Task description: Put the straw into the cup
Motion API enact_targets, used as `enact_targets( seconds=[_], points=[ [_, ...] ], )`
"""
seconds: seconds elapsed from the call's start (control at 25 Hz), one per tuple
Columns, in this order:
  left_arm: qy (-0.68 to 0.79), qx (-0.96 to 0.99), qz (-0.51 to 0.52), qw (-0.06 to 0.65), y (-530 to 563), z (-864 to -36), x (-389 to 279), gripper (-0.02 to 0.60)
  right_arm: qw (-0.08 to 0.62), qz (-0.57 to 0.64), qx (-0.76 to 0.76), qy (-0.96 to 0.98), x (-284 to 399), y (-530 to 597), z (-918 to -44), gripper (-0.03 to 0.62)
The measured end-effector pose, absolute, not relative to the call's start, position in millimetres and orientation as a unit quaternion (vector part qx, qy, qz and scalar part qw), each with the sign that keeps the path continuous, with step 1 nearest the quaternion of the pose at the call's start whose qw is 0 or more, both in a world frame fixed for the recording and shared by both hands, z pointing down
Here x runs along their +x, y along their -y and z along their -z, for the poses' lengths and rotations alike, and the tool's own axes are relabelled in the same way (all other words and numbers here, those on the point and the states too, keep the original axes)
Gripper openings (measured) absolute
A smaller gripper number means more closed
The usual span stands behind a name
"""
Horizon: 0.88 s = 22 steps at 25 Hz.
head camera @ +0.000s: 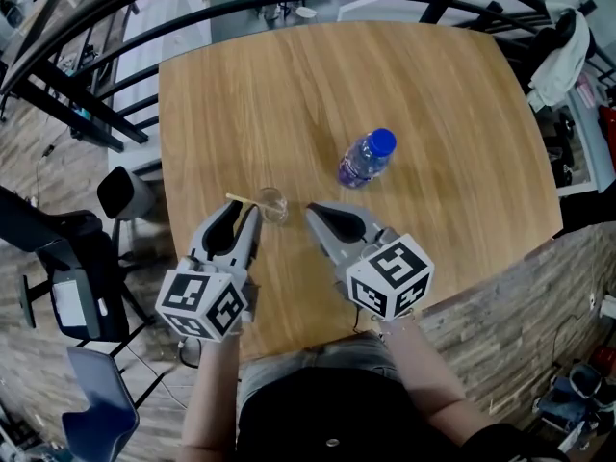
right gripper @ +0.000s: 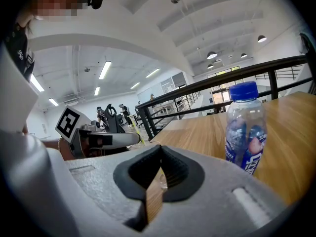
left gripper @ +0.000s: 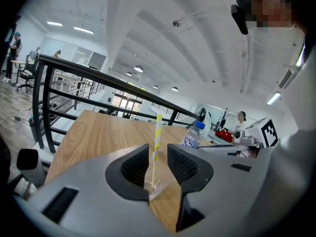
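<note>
Left hand-held gripper: jaws stand apart with a clear gap. The straw rises through that gap, and neither pad can be seen pressing on it, so the grip reads as released.

Right hand-held gripper: jaws closed tip to tip, with nothing between them. It is idle just right of the cup.

Position of the task's thing: the straw's lower end sits inside the clear cup, directly ahead of the left jaws and partly below them. In the left gripper view its long axis is near upright. In the head view the upper end leans out over the rim toward the left hand-held gripper. The task appears to be met.

Deciding relation: the straw lies along the left gripper's own centre line, between the 2 pads, so the left hand is the nearer one. Judgement: the next move is a straight draw back along that line. Any sideways drift would push a pad against the leaning straw and could tip the light cup.

Edges and room:
- The cup stands on the near left part of the bench, between the 2 sets of jaw tips.
- The near edge lies behind both hands, and the left edge is close to the left gripper's outer side.
- The bottle stands upright, well apart to the far right, clear of any retreat path.
- The bench beyond the cup is bare wood
</note>
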<state>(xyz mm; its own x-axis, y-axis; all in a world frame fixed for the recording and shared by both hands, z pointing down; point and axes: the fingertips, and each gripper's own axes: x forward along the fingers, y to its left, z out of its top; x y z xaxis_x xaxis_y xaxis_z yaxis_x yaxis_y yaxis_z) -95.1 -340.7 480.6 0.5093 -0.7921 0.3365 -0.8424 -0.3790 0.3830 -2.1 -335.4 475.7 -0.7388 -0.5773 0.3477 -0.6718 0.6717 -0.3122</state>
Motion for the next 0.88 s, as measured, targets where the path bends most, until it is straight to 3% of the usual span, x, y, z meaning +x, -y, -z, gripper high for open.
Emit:
enact_targets(
  seconds=[0.24,0.88],
  points=[
    [0.496,0.828,-0.046,0.257,337.5,-476.7,-98.0,0.141,0.108,-0.209,0.345,0.908,-2.4,330.7,-472.0,-0.002],
    [0.472,0.851,-0.024,0.228,307.3,-437.2,-103.5,0.141,0.077,-0.171,0.345,0.920,-13.2,306.3,-423.2,-0.002]
  ],
)
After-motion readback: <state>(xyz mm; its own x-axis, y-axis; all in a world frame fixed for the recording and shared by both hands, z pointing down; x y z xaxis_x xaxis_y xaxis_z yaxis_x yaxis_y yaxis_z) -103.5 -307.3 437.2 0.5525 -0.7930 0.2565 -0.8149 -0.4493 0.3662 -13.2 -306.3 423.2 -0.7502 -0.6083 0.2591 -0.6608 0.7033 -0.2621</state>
